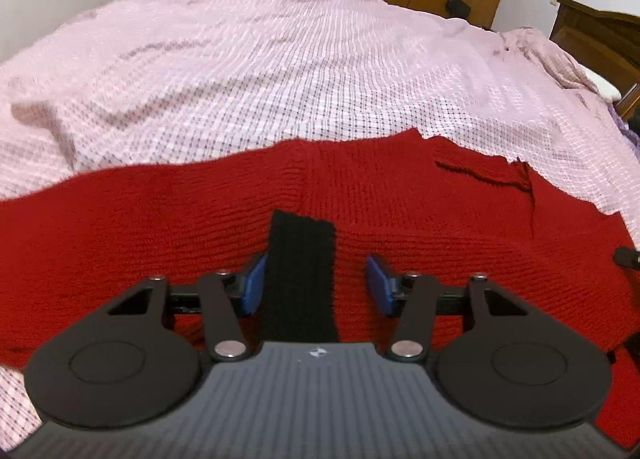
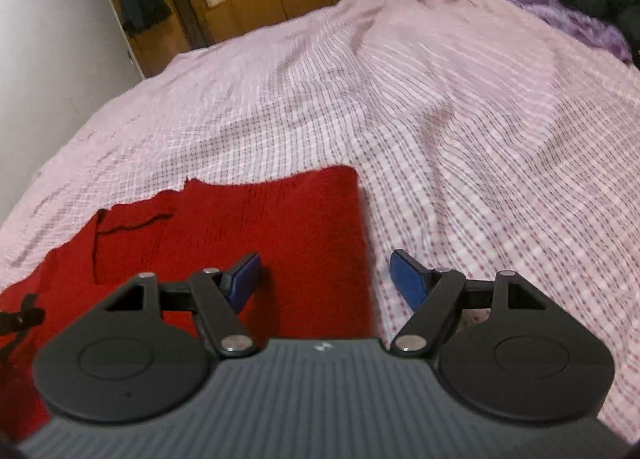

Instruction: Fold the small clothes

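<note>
Left wrist view: left gripper (image 1: 316, 285) is hovering, jaws spread, over a red knit garment (image 1: 400, 227) lying flat on the checked bedspread (image 1: 280, 79), a black strip (image 1: 302, 275) between its fingers. Right gripper (image 2: 326, 279) is straddling the garment's right edge, jaws apart.

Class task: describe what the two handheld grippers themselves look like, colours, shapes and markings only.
Both match. The left gripper and right gripper each have a ribbed dark grey body bearing a small white logo, two round black discs, black link arms with silver rivets, and blue pads on the jaws. No cables or sleeves show.
</note>
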Demonstrator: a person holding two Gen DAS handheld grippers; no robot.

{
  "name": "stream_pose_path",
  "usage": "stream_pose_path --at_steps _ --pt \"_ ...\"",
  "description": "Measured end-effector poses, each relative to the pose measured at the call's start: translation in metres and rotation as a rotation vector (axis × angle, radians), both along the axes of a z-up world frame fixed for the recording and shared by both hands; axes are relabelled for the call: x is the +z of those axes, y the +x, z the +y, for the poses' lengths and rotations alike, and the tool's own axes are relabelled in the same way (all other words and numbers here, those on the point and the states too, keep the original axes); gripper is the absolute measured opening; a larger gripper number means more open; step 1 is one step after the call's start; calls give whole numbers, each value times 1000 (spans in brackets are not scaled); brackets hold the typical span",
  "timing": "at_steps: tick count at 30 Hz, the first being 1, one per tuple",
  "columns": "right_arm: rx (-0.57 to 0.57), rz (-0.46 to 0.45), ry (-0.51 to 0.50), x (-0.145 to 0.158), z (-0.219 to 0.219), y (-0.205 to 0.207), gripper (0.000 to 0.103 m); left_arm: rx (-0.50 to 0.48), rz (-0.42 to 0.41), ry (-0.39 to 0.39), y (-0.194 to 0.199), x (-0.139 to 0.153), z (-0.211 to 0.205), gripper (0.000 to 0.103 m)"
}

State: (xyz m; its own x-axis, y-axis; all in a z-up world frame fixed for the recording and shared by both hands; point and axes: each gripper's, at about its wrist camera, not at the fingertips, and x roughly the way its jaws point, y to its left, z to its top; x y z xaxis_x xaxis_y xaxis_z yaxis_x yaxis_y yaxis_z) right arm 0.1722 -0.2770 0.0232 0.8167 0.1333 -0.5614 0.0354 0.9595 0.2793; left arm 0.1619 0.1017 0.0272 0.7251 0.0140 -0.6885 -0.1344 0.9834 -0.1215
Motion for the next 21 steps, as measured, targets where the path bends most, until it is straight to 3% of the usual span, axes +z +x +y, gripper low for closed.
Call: stream_pose_path --at_steps 2,4,8,9,10,14,15,21 --pt "0 -16 -4 -2 1 -1 74 -12 -23 30 -5 3 -4 26" --pt "-3 -31 1 -3 0 -3 74 -34 -49 35 -10 7 -8 19" --pt "-7 -57 17 -3 -3 -6 67 -57 -82 82 -17 11 -20 16" --pt "-15 -73 25 -3 -4 -8 39 -55 -90 89 -18 12 -21 16" --pt "-38 -94 34 -1 -7 -10 19 -48 -109 98 -18 15 -22 15" --pt "-146 -187 53 2 -14 -19 15 -36 -185 103 -14 28 -22 15" --pt "-169 -185 38 1 -15 -18 6 -34 -182 112 -8 27 -22 15" --pt "-198 -76 92 -18 -27 -2 4 -18 -61 145 26 -6 -18 15"
